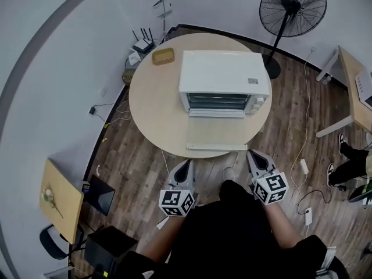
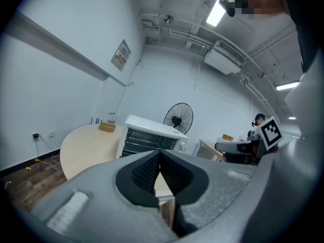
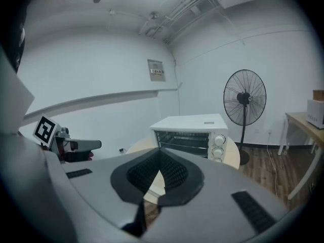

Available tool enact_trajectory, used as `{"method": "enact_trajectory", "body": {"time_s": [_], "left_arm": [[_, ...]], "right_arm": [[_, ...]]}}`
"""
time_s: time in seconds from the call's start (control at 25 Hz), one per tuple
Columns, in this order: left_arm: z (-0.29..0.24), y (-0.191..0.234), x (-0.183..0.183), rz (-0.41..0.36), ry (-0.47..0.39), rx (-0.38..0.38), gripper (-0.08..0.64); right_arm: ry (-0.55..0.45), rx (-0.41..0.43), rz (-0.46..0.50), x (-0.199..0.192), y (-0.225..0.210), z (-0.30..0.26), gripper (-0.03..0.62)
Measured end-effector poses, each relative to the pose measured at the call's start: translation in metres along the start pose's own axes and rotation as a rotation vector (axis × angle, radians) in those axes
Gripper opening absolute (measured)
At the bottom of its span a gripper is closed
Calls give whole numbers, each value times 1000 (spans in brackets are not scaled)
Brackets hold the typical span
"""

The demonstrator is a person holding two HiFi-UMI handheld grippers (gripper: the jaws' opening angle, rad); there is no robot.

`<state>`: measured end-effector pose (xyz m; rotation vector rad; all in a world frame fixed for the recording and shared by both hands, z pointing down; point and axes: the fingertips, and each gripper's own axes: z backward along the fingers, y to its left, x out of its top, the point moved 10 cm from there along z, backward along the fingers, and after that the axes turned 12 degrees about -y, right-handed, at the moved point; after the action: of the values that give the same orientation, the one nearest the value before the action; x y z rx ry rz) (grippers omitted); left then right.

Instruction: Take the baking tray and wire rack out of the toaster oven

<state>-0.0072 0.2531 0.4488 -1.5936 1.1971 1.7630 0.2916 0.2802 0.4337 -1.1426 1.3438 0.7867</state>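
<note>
hovering just off the round beige wooden table: left gripper and right gripper | jaws: both pairs are pressing together, gripping nothing | metal wire rack: sitting inside the boxy white toaster oven on that table

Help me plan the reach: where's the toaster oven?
In the head view, the toaster oven sits right of centre on the round table, its front toward the person, the fan behind it.
</note>
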Motion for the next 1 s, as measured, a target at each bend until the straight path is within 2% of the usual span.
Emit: {"method": "enact_trajectory", "body": {"time_s": [0.2, 0.4, 0.56, 0.72, 0.92, 1.0], "left_arm": [[-53, -11, 0, -19, 10, 25, 18], [-88, -13, -1, -3, 11, 31, 18], [-108, -14, -6, 15, 11, 50, 18], [-126, -12, -13, 44, 28, 81, 18], [-148, -14, -19, -53, 74, 69, 20], [-158, -11, -23, -47, 90, 68, 20]], "right_arm": [[6, 3, -27, 4, -51, -23, -3], [29, 16, -59, -1, -81, -46, -3], [55, 60, -100, -7, -96, -64, -3], [15, 130, -159, -5, -109, -79, -3], [-4, 204, -211, -9, -127, -95, -2], [-5, 216, -212, -14, -134, -104, -3]]}}
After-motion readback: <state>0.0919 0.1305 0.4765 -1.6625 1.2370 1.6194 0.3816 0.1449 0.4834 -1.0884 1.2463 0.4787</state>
